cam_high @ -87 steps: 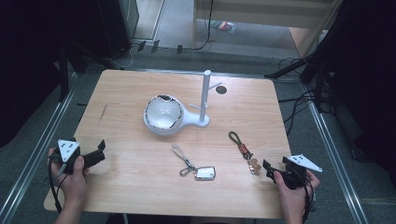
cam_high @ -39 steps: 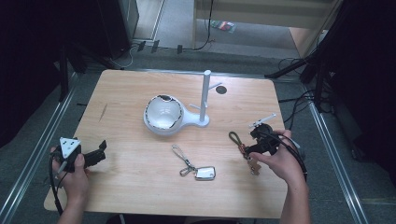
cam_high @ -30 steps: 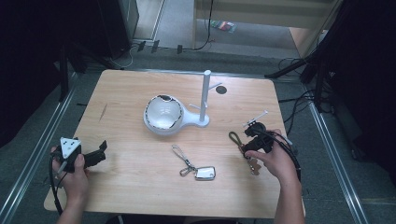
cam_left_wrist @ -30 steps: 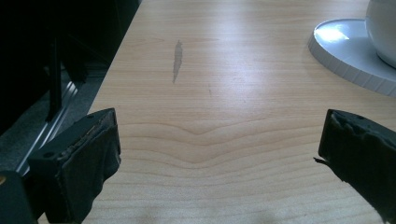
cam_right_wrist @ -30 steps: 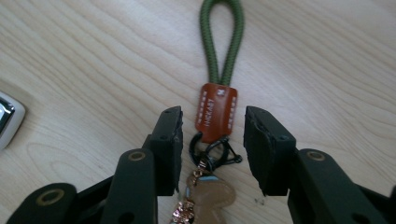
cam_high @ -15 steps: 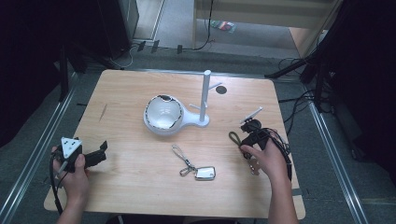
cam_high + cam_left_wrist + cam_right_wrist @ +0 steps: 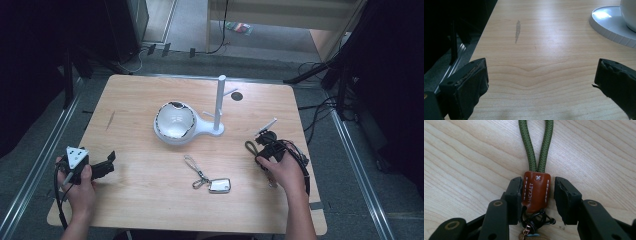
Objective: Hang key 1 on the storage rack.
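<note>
A keychain with a green cord loop (image 7: 536, 145) and a brown stitched leather tab (image 7: 535, 191) lies flat on the wooden table. My right gripper (image 7: 536, 197) points down over it with one jaw on each side of the tab. The left jaw is against the leather and a narrow gap shows at the right jaw. In the high view the right gripper (image 7: 261, 154) sits at the table's right, with the green cord (image 7: 249, 146) poking out to its left. My left gripper (image 7: 111, 162) rests at the front left, wide open over bare wood (image 7: 540, 80).
A white bowl (image 7: 173, 121) on a white base with an upright peg post (image 7: 219, 102) stands mid-table. A second keychain with a silver fob (image 7: 219, 185) lies in front of it. The white base's rim (image 7: 609, 27) is far right in the left gripper view.
My right gripper moved from the front right corner up and left to the green cord keychain and came down around its leather tab. The left gripper stayed put.
</note>
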A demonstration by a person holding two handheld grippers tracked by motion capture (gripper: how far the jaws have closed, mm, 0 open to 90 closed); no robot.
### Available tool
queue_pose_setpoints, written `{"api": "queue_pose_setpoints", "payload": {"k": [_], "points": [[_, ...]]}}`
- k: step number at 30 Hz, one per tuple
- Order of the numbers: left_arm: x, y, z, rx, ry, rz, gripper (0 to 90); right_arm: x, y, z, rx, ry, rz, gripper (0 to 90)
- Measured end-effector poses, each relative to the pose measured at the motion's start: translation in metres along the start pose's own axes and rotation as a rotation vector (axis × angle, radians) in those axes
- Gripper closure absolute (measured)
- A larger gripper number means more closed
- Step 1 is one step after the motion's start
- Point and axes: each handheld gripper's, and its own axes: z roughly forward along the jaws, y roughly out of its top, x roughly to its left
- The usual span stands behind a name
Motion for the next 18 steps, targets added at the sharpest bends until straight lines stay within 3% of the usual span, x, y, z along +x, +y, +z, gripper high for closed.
{"api": "queue_pose_setpoints", "payload": {"k": [7,11,17,18], "points": [[0.0,0.0,0.0,-0.001,-0.001,-0.005,0.0,0.007,0.001,0.0,-0.015,-0.007,-0.014,67.6],[0.001,0.0,0.0,-0.001,-0.004,-0.007,0.0,0.006,0.0,-0.001,-0.035,-0.007,0.016,68.3],[0.0,0.0,0.0,-0.005,-0.001,-0.003,0.0,0.002,-0.004,-0.021,-0.184,0.022,0.059,68.6],[0.0,0.0,0.0,-0.004,-0.001,-0.004,0.0,0.002,-0.004,-0.021,-0.184,0.022,0.059,68.6]]}}
